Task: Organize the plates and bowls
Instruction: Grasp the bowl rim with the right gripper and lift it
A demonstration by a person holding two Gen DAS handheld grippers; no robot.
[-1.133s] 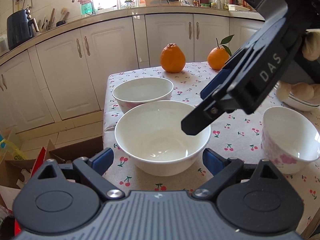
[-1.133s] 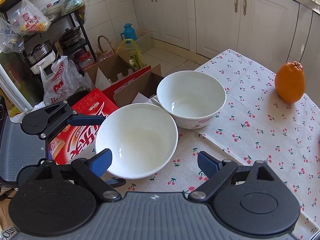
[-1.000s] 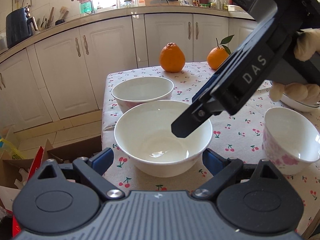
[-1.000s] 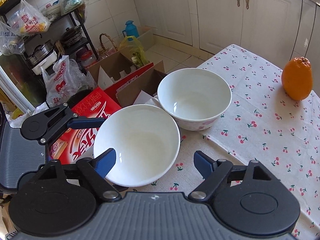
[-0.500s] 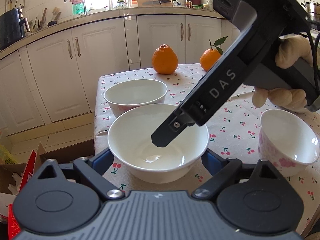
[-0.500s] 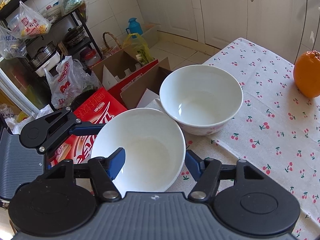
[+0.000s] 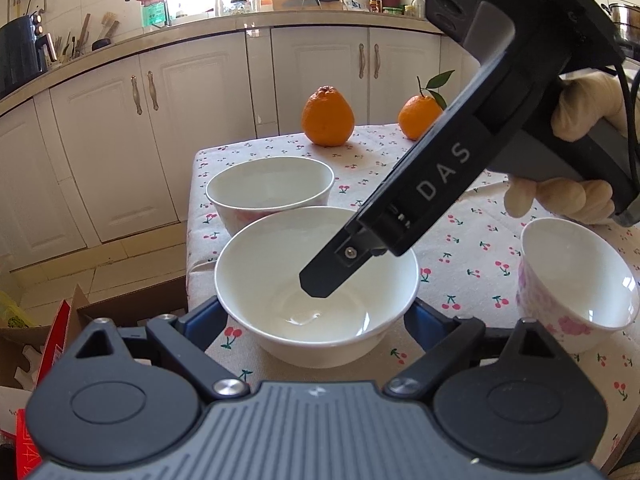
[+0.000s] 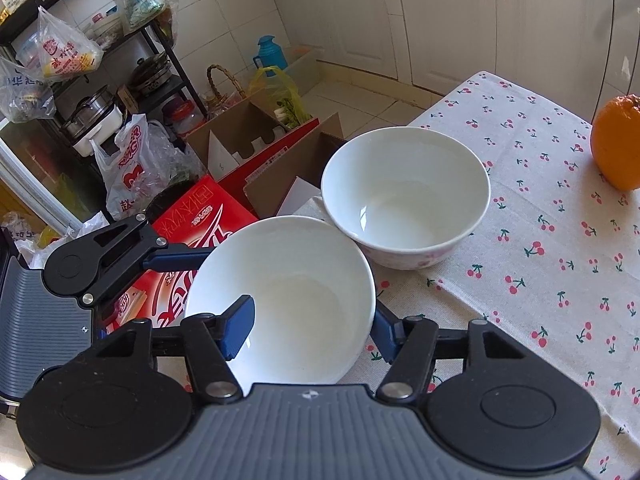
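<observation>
A plain white bowl (image 7: pixel 316 280) sits at the table's near left corner and also shows in the right wrist view (image 8: pixel 288 296). My left gripper (image 7: pixel 316 320) is open, its blue fingers (image 7: pixel 200 320) on either side of the bowl's base. My right gripper (image 8: pixel 312 324) straddles the bowl's right rim, one finger (image 8: pixel 238 326) inside and one outside; it is open and closing in. From the left wrist it shows as a black arm (image 7: pixel 420 196) reaching into the bowl. A second white bowl (image 7: pixel 270 192) with a pink pattern stands just behind, also in the right wrist view (image 8: pixel 406 196).
A small pink-flowered bowl (image 7: pixel 576 280) stands at the right. Two oranges (image 7: pixel 328 116) (image 7: pixel 420 118) sit at the table's far edge. Cardboard boxes (image 8: pixel 256 148) and a red carton (image 8: pixel 192 216) lie on the floor beside the cherry-print tablecloth (image 8: pixel 540 240).
My right gripper has come down into the near bowl and its fingers have narrowed over the rim. My left gripper has moved forward so its fingers flank the bowl.
</observation>
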